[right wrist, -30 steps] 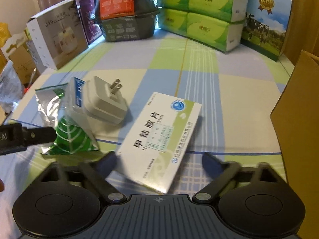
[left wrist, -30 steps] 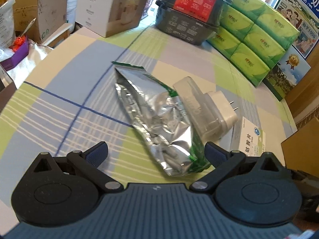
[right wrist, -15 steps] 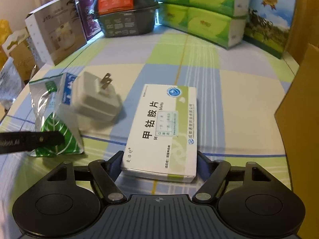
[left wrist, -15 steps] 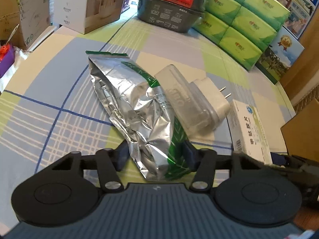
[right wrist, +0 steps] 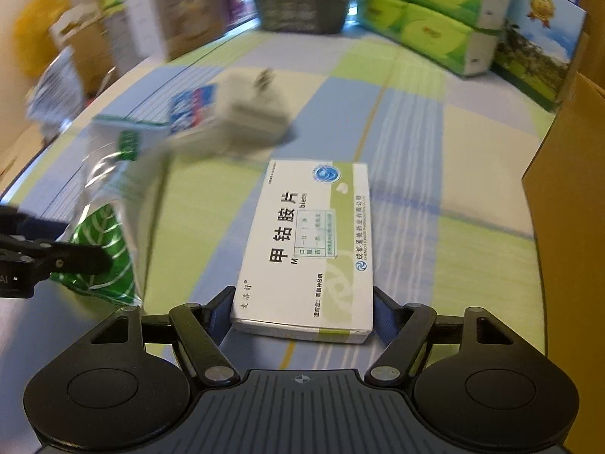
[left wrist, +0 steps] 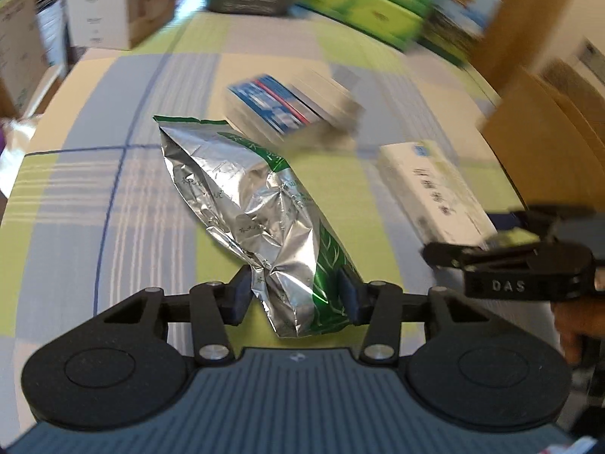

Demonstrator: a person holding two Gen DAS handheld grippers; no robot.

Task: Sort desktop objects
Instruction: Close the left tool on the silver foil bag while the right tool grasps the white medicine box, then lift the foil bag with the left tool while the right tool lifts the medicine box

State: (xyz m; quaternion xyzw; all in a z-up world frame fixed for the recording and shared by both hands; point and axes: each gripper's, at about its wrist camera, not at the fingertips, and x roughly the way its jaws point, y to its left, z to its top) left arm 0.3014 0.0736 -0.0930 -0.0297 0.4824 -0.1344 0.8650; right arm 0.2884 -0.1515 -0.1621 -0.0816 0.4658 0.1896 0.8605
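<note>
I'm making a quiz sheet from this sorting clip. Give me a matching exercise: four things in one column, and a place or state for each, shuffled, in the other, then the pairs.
Things:
1. foil pouch
2. medicine box
3. white plug adapter
4. green tissue packs

Places or states:
A. stacked at the far edge of the table
B. clamped in the right hand-held gripper
C. free of both grippers, blurred, beyond the pouch
D. clamped in the left hand-held gripper

Pairs: 1-D, 2-B, 3-C, 4-A
</note>
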